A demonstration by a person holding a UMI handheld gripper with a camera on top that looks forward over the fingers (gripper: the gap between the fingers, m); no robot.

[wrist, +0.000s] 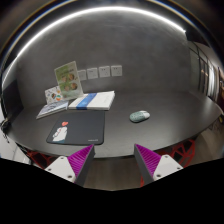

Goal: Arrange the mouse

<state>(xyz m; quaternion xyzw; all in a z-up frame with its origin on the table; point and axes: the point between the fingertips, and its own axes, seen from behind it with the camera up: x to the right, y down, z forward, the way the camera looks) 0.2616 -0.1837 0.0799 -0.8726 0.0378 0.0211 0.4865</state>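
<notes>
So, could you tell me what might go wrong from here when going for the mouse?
1. The mouse lies well beyond the open hand-held gripper and off toward one finger, so a straight advance could miss it.
2. It looks rounded and smooth; a poorly centred pinch might squirt it across the table.
3. The mouse pad has a small object on it, which could obstruct placement there.

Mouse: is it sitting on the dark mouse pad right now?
No. The mouse rests on the bare table, apart from the mouse pad, beyond the open fingers.

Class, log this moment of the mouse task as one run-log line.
tongs: open, empty | mouse: on table, beyond tongs | mat: left of mouse
</notes>
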